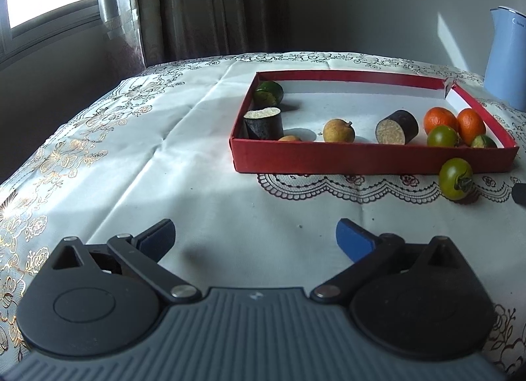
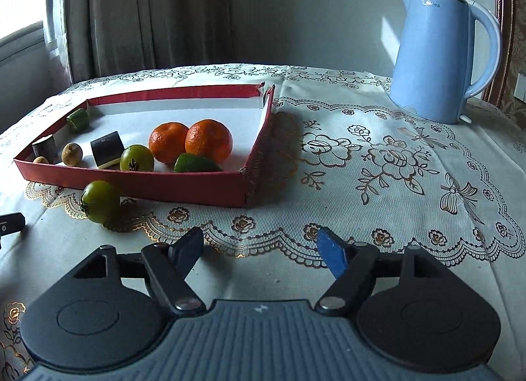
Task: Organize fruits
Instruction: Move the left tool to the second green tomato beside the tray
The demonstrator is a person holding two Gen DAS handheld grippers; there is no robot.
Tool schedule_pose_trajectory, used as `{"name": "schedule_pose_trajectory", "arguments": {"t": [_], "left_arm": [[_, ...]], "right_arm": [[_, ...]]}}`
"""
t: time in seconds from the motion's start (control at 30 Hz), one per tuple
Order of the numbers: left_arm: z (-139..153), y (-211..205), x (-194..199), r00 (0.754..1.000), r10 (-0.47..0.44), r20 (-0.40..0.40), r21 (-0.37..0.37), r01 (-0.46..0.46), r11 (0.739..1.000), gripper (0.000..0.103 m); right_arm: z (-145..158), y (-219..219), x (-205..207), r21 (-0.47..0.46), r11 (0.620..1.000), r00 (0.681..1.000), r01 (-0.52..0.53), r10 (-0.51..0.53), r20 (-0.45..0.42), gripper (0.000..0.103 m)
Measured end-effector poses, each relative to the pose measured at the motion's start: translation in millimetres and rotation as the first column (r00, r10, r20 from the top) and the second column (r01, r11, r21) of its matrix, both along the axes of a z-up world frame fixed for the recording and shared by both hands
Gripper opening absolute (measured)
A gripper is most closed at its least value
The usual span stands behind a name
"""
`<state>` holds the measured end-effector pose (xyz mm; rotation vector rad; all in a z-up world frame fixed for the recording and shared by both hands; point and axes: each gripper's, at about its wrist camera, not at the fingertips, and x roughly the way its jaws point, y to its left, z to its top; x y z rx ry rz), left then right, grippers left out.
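A shallow red box (image 1: 371, 159) (image 2: 157, 185) lies on the table. It holds two oranges (image 1: 440, 119) (image 2: 208, 139), a green tomato (image 1: 442, 136) (image 2: 136, 158), green lime pieces (image 1: 269, 91) (image 2: 195, 164), two dark cut cylinders (image 1: 397, 126) (image 2: 107, 147) and small tan fruits (image 1: 338, 131) (image 2: 72, 152). One green tomato (image 1: 456, 178) (image 2: 99, 202) lies on the cloth outside the box's front wall. My left gripper (image 1: 254, 238) is open and empty, well short of the box. My right gripper (image 2: 261, 246) is open and empty, right of the loose tomato.
A blue electric kettle (image 2: 443, 59) (image 1: 506, 59) stands at the back right. A white embroidered tablecloth (image 2: 378, 164) covers the table. Curtains and a window lie behind. The other gripper's black tip (image 2: 11, 223) (image 1: 519, 193) shows at each frame's edge.
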<state>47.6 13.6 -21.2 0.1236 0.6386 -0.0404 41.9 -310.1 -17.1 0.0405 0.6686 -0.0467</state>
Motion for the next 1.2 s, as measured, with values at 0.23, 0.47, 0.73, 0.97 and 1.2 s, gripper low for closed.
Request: {"name": "schedule_pose_trajectory", "arguments": {"t": [0.23, 0.47, 0.73, 0.97, 1.2], "left_arm": [[4.0, -16.6, -3.7, 0.999, -0.035, -0.009, 0.018, 0.036, 0.999, 0.103], [18.0, -51.3, -6.9, 0.995, -0.101, 0.024, 0.023, 0.100, 0.995, 0.103], [18.4, -92.6, 5.7, 0.990, -0.135, 0.030, 0.032, 0.134, 0.990, 0.103], [21.1, -112.1, 5.3, 0.987, -0.156, 0.049, 0.019, 0.155, 0.988, 0.103], [24.6, -115.7, -5.4, 0.980, -0.183, 0.075, 0.008, 0.183, 0.983, 0.103]], "right_arm": [[1.5, -5.7, -3.3, 0.041, 0.999, 1.000, 0.002, -0.003, 0.025, 0.076], [1.4, -10.5, -3.7, 0.075, 0.997, 1.000, 0.012, -0.014, 0.027, 0.076], [0.8, -18.5, -4.7, 0.131, 0.991, 0.999, 0.021, -0.026, 0.036, 0.076], [1.2, -24.6, -5.8, 0.174, 0.985, 0.998, 0.021, -0.030, 0.047, 0.076], [0.7, -28.1, -6.2, 0.204, 0.979, 0.998, 0.021, -0.033, 0.054, 0.076]]}}
